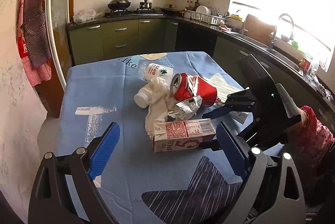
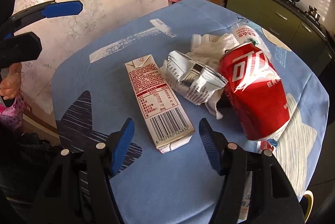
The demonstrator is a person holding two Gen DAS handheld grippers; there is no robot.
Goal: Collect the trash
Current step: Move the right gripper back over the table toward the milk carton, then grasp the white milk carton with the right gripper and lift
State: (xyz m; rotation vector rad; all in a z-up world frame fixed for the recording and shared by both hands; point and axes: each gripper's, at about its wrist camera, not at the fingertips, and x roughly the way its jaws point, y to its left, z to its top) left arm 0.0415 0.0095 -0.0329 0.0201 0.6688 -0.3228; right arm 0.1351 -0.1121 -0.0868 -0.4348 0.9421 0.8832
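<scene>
Left gripper [image 1: 167, 152]: fingers [image 1: 104, 150] spread wide, holding nothing, hovering low over the near part of the bench with the carton between and just beyond the tips.
Right gripper [image 2: 165, 144]: fingers [image 2: 123, 144] apart and empty, the barcode end of the carton lying just ahead in the gap; seen from the left wrist it reaches in from the right side [image 1: 222, 111].
Bench [image 1: 88, 85]: covered by a blue cloth printed with white and dark star shapes; all the trash lies on it in one loose cluster.
Milk carton [image 1: 184, 136]: nearest piece of trash, lying flat on its side, red-and-white with a nutrition panel and barcode facing up.
Foil wrapper [image 2: 192, 77]: crumpled, silver and white, just behind the carton and touching the can.
Paper tissue [image 1: 159, 102]: white, crumpled, spread between the wrapper and the small bottle, partly under the wrapper.
Red soda can [image 1: 192, 90]: dented, on its side, opening turned toward the tissue.
Small white bottle [image 1: 142, 98]: on its side, beside the tissue.
Clear plastic bottle [image 1: 157, 72]: farthest of the pile, on its side, with a white label.
Kitchen counter [image 1: 134, 14]: well behind the bench, with a gas hob and a wok.
</scene>
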